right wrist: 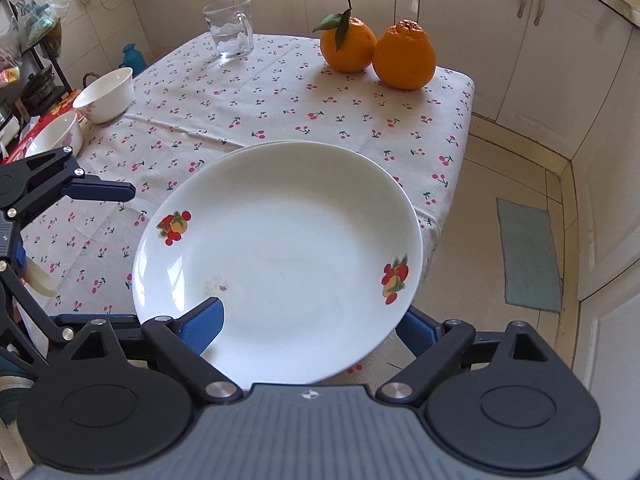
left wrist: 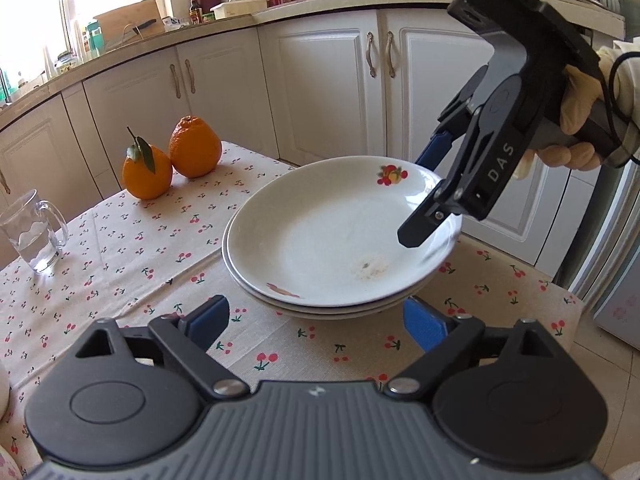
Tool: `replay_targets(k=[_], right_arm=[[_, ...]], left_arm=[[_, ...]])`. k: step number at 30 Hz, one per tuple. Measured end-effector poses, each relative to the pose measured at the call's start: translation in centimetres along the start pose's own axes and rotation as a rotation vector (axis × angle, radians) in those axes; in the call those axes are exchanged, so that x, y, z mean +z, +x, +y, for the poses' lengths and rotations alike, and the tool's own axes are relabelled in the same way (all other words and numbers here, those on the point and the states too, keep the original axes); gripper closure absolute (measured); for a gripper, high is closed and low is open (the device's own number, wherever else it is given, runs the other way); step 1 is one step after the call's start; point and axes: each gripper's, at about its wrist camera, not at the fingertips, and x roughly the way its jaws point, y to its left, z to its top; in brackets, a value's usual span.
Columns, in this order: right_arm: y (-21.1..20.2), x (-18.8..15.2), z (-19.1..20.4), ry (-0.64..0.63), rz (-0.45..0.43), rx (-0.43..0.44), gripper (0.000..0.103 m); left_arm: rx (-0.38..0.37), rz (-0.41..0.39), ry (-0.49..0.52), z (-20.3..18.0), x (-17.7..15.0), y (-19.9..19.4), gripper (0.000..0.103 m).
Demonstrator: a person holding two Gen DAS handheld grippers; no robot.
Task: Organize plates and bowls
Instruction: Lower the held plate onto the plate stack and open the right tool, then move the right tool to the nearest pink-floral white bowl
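A stack of white plates [left wrist: 320,232] with fruit prints lies on the cherry-print tablecloth [left wrist: 120,264], near the table's corner. My left gripper [left wrist: 316,324] is open, its blue pads wide apart at the stack's near rim and pressing on nothing. My right gripper [right wrist: 308,330] is open too and straddles the rim: one pad lies over the top plate [right wrist: 280,248], the other outside and below the edge. In the left wrist view a gloved hand [left wrist: 576,112] holds it at the stack's far right. Two white bowls [right wrist: 106,96] [right wrist: 56,136] stand at the table's left side.
Two oranges [right wrist: 376,52] sit at the table's far corner, and a glass mug [right wrist: 232,28] with water stands further along the far edge. White cabinets [left wrist: 328,80] ring the table. The table edge [right wrist: 460,168] drops to a tiled floor with a grey mat [right wrist: 528,256].
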Motion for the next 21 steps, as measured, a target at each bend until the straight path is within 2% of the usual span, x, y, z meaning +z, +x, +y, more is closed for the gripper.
replay_targets(k=[6, 8, 10, 14, 21], right_arm=[[0.3, -0.3, 0.5, -0.011, 0.014, -0.021, 0.007], [0.1, -0.3, 0.9, -0.021, 0.017, -0.043, 0.007], [-0.2, -0.3, 1.5, -0.038, 0.01, -0.069, 0.005], [-1.9, -0.4, 3.3, -0.059, -0.063, -0.089, 0.0], [-4.7, -0.5, 8.4, -0.091, -0.198, -0.132, 0.0]], left_arm=[[-0.02, -0.055, 0.001, 0.1, -0.1, -1.8, 0.009], [-0.033, -0.07, -0.008, 0.3, -0.1, -2.5, 0.004], [-0.046, -0.084, -0.023, 0.7, -0.2, -3.3, 0.003], [-0.051, -0.092, -0.064, 1.5, -0.3, -4.7, 0.003], [0.001, -0.095, -0.107, 3.2, -2.1, -7.9, 0.003]])
